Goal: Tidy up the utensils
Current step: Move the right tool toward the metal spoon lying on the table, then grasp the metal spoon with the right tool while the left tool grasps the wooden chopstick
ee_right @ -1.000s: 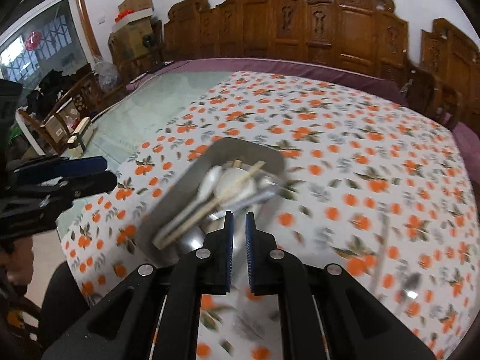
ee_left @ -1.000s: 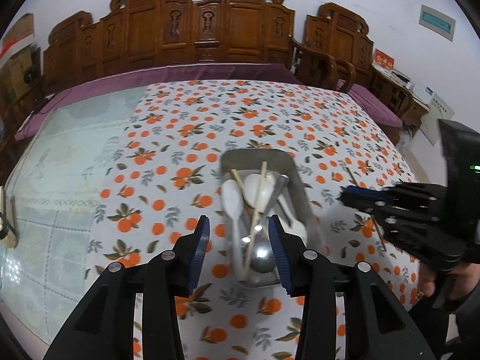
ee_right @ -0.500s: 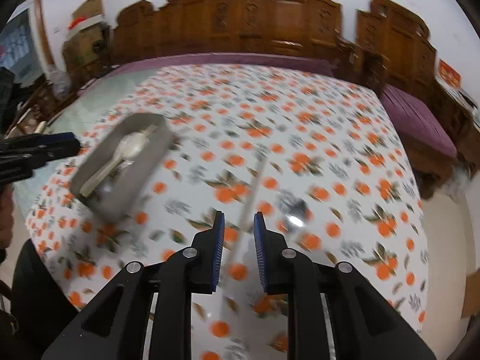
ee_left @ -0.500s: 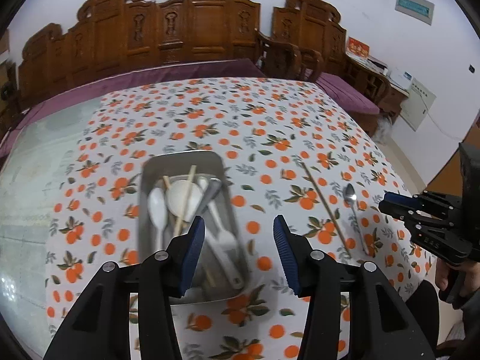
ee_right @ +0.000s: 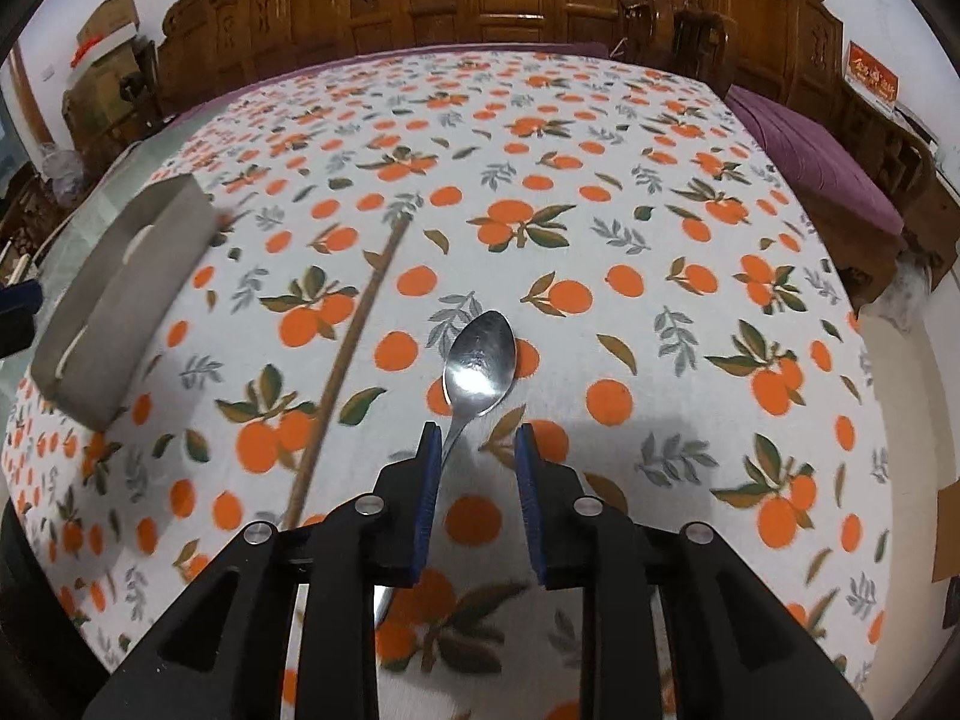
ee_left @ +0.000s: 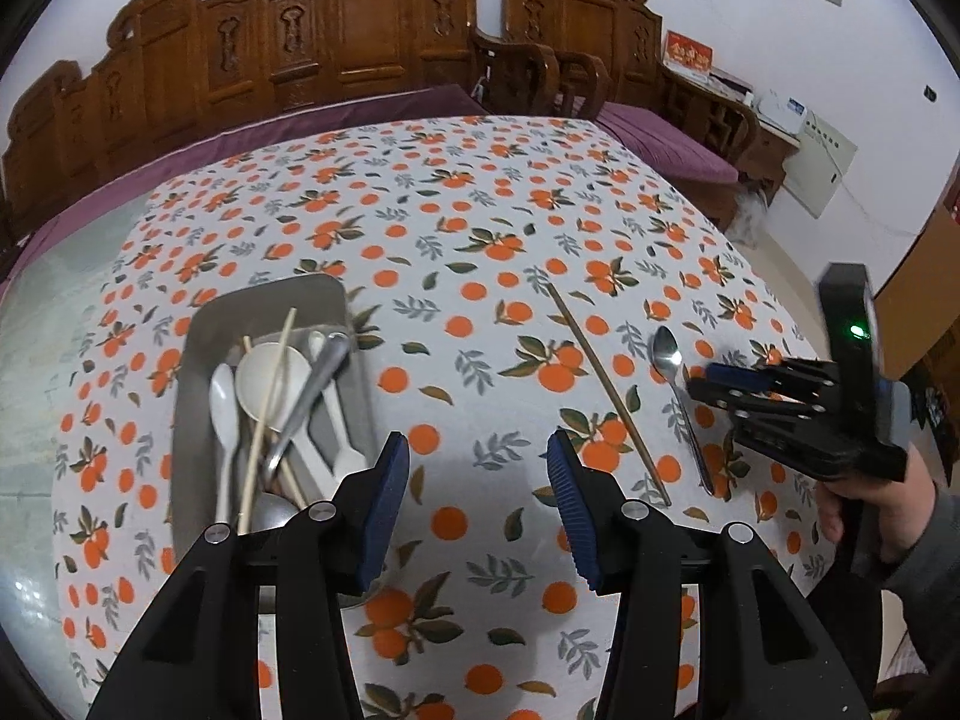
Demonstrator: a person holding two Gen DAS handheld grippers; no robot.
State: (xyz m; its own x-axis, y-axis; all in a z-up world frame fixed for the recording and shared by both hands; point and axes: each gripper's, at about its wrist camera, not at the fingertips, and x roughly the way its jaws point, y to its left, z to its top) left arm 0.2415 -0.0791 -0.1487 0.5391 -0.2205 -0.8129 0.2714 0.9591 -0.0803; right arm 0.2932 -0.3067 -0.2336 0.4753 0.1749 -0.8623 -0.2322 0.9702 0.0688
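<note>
A metal tray (ee_left: 204, 324) on the orange-print cloth holds white spoons, a metal spoon and chopsticks; its outer wall shows in the right wrist view (ee_right: 114, 300). A metal spoon (ee_right: 480, 360) lies on the cloth, also in the left wrist view (ee_left: 669, 360), with a single brown chopstick (ee_right: 354, 336) (ee_left: 606, 390) to its left. My right gripper (ee_right: 477, 450) is open, low over the spoon's handle, which runs beside its left finger. My left gripper (ee_left: 477, 474) is open and empty above the cloth, right of the tray.
The table (ee_left: 456, 228) carries an orange-print cloth and a glass top at the left. Carved wooden chairs (ee_left: 360, 48) and purple cushions line the far side. The table's right edge drops off near the right gripper (ee_left: 780, 414).
Both grippers swung right, away from the tray. The right gripper, shut a second ago, has opened and come down over the lone metal spoon. The left gripper stays open.
</note>
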